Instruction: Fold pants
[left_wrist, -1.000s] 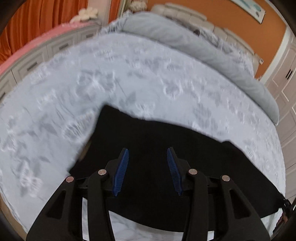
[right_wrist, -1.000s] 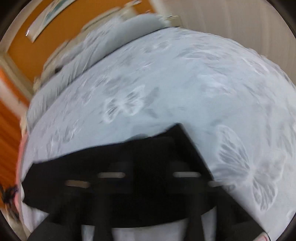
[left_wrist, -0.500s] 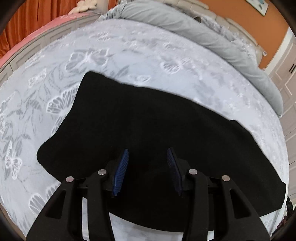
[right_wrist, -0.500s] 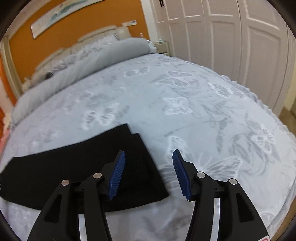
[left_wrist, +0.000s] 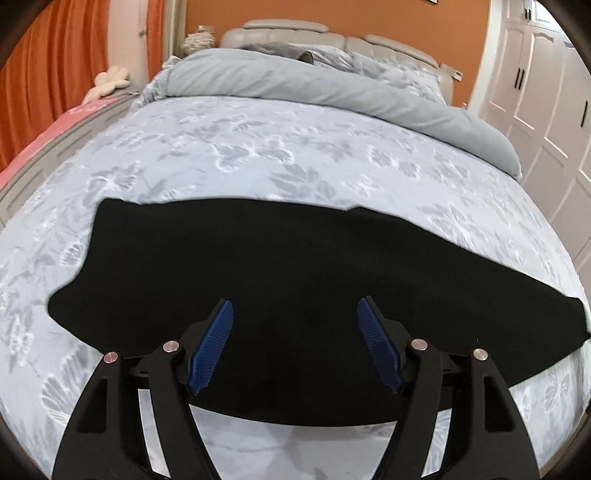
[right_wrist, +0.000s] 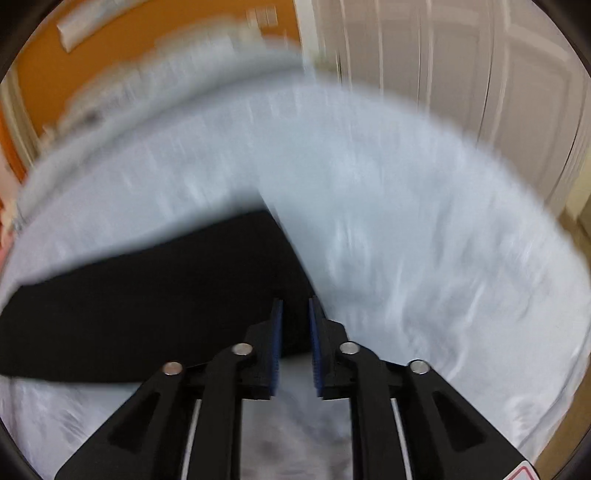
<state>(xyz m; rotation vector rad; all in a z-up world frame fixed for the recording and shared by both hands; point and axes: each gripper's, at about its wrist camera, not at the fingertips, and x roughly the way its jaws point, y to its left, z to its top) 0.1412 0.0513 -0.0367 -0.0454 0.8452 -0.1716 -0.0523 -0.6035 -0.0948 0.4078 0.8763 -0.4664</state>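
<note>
Black pants (left_wrist: 295, 266) lie folded in a long flat strip across the butterfly-print bed cover (left_wrist: 258, 155). My left gripper (left_wrist: 295, 314) hovers over the strip's near middle. Its jaws are opening wide, and nothing is pinched between its blue pads (left_wrist: 214, 343). In the blurred right wrist view, the right gripper (right_wrist: 295, 310) sits at the right end of the pants (right_wrist: 166, 302). Its jaws are closing to a narrow gap, with the near right corner of the cloth between the pads (right_wrist: 276, 343).
A rolled grey duvet (left_wrist: 332, 88) and pillows lie along the headboard at the far end. White wardrobe doors (left_wrist: 546, 92) stand to the right of the bed, orange curtains (left_wrist: 48, 66) to the left. Bare bed cover (right_wrist: 424, 240) stretches right of the pants.
The left jaws have spread wider and that gripper has shifted along the pants toward their middle. The right jaws, wide open half a second ago, have narrowed at the pants' right corner.
</note>
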